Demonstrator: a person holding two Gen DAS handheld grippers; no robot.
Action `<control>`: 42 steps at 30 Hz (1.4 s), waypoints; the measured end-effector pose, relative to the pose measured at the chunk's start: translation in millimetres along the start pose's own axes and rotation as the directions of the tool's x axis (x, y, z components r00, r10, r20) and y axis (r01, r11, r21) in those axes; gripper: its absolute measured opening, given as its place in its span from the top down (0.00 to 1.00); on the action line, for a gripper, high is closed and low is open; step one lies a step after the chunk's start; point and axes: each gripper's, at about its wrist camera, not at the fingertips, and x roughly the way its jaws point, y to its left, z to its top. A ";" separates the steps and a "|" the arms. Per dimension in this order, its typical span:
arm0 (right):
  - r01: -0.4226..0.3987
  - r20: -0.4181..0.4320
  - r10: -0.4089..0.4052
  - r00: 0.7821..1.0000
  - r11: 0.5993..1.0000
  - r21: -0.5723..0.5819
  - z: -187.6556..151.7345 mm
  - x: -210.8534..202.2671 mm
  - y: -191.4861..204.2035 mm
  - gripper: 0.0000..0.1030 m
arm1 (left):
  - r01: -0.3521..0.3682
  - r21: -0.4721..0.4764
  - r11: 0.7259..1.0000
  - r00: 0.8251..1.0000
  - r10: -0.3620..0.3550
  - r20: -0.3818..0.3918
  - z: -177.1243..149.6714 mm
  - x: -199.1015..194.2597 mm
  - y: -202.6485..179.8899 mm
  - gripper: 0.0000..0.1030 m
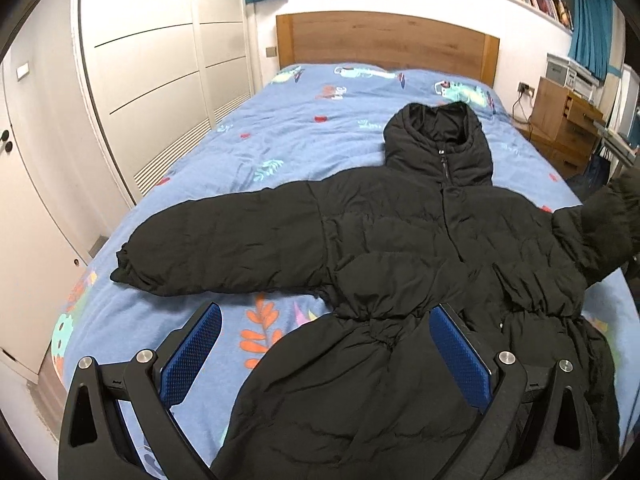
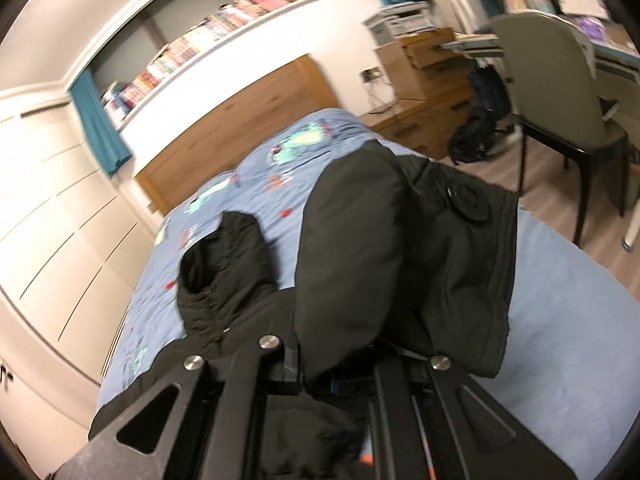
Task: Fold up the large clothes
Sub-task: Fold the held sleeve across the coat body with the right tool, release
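Observation:
A black hooded puffer coat (image 1: pixel 400 248) lies face up on the blue patterned bed (image 1: pixel 280 136), hood toward the headboard, its left sleeve (image 1: pixel 216 244) stretched out flat. My left gripper (image 1: pixel 326 344) is open, hovering over the coat's waist and lower half, blue pads (image 1: pixel 192 356) apart. My right gripper (image 2: pixel 340 364) is shut on the coat's right sleeve (image 2: pixel 400 264) and holds its cuff lifted above the bed; the fingertips are hidden by the fabric. That raised sleeve shows at the right edge of the left wrist view (image 1: pixel 600 232). The hood (image 2: pixel 228 272) lies flat.
A wooden headboard (image 1: pixel 384 44) stands at the far end. White wardrobe doors (image 1: pixel 152 72) run along the bed's left side. A wooden drawer unit (image 2: pixel 424 80), a grey chair (image 2: pixel 560 104) and a desk stand to the right. A bookshelf (image 2: pixel 224 36) runs above.

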 end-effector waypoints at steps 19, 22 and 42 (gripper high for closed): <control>-0.121 -0.230 0.071 0.971 0.970 -0.212 -124.7 58.9 151.0 0.92 | 0.009 -0.035 0.999 1.000 -0.009 -0.006 -10.2 -11.0 64.3 0.01; -0.128 -0.282 0.056 0.958 0.961 -0.244 -148.2 77.0 163.7 0.92 | -0.002 -0.050 0.999 1.000 0.001 -0.019 -11.3 -5.0 74.1 0.01; -0.231 -0.417 0.054 0.907 0.893 -0.387 -216.7 65.0 217.4 0.58 | -0.084 -0.097 0.992 0.996 0.082 -0.017 -7.0 -32.0 87.5 0.01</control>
